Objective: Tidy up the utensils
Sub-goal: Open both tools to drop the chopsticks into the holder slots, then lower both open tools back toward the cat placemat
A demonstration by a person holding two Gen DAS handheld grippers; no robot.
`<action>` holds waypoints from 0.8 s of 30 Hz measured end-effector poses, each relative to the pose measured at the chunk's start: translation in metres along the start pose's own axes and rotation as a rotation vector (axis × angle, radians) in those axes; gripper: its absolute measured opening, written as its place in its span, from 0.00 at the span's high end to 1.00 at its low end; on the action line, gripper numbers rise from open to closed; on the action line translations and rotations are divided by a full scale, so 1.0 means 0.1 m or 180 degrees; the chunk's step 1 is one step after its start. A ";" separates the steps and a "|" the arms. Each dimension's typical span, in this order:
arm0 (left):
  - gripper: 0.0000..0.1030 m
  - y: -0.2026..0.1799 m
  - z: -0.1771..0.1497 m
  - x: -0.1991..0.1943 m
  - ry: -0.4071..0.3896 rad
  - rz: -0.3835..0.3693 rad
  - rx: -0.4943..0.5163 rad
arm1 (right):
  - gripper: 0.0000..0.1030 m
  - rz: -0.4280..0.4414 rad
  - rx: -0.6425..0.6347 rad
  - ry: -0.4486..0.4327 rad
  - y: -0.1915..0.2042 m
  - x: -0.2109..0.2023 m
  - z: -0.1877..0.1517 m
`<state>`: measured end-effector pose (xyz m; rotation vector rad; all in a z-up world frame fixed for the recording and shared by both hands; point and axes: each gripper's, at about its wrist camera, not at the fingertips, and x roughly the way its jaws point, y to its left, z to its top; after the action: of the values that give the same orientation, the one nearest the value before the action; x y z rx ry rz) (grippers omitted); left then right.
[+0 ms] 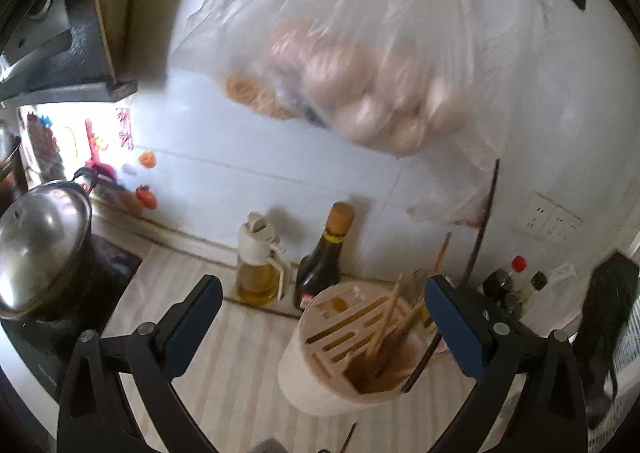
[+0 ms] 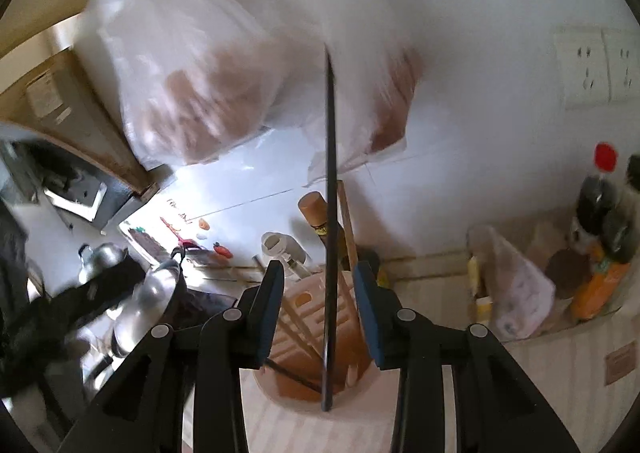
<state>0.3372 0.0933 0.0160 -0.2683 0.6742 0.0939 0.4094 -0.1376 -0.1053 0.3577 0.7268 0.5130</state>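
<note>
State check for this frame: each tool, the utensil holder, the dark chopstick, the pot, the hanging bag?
left tool: open, empty
right tool: open around dark chopstick, no contact visible
utensil holder: upright, holding wooden chopsticks
pot: lidded
plastic bag: hanging, holding eggs

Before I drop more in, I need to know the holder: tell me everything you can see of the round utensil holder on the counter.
The utensil holder is a cream, plastic-looking cylinder standing upright on the pale striped counter. Its top is a slotted insert with long narrow openings and one open compartment. Light wooden chopsticks lean inside that compartment, and a dark chopstick rises steeply above it. A dark sauce bottle stands just behind it. The open left tool frames it without touching.
</note>
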 end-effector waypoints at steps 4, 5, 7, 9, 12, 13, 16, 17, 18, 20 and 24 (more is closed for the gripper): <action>0.00 0.04 -0.06 0.00 0.0031 0.0115 0.0029 | 0.94 -0.0009 0.0062 -0.0053 0.00 0.12 0.07; 0.00 0.04 -0.07 -0.01 0.0029 0.0144 0.0048 | 0.94 -0.0014 0.0020 -0.0123 0.03 0.10 0.08; 0.00 0.06 -0.09 -0.01 0.0026 0.0180 0.0056 | 0.94 -0.0032 -0.0117 -0.0267 0.12 0.02 0.09; 0.00 0.10 -0.10 0.01 0.0051 0.0255 0.0063 | 0.94 -0.0156 -0.0324 -0.0394 0.24 -0.03 0.09; 0.00 0.16 -0.12 0.07 0.0083 0.0368 0.0033 | 0.94 -0.0232 -0.0537 -0.0575 0.34 -0.07 0.05; 0.00 0.18 -0.12 0.09 0.0102 0.0404 0.0019 | 0.94 -0.0247 -0.0577 -0.0647 0.36 -0.08 0.04; 0.00 0.24 -0.14 0.14 0.0124 0.0495 -0.0009 | 0.94 -0.0256 -0.0630 -0.0707 0.36 0.00 -0.01; 0.00 0.27 -0.14 0.16 0.0130 0.0517 -0.0031 | 0.94 -0.0267 -0.0647 -0.0697 0.36 0.03 -0.02; 0.00 0.29 -0.14 0.17 0.0134 0.0527 -0.0048 | 0.94 -0.0291 -0.0677 -0.0690 0.35 0.05 -0.05; 0.00 0.33 -0.16 0.18 0.0149 0.0580 -0.0072 | 0.94 -0.0276 -0.0673 -0.0591 0.32 0.09 -0.09; 0.00 0.38 -0.17 0.15 0.0139 0.0629 -0.0078 | 0.58 -0.0328 -0.0673 -0.0522 0.32 0.00 -0.14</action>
<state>0.3321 0.1256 -0.0142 -0.2273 0.7422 0.2859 0.3893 -0.1099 -0.1001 0.1617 0.5239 0.4525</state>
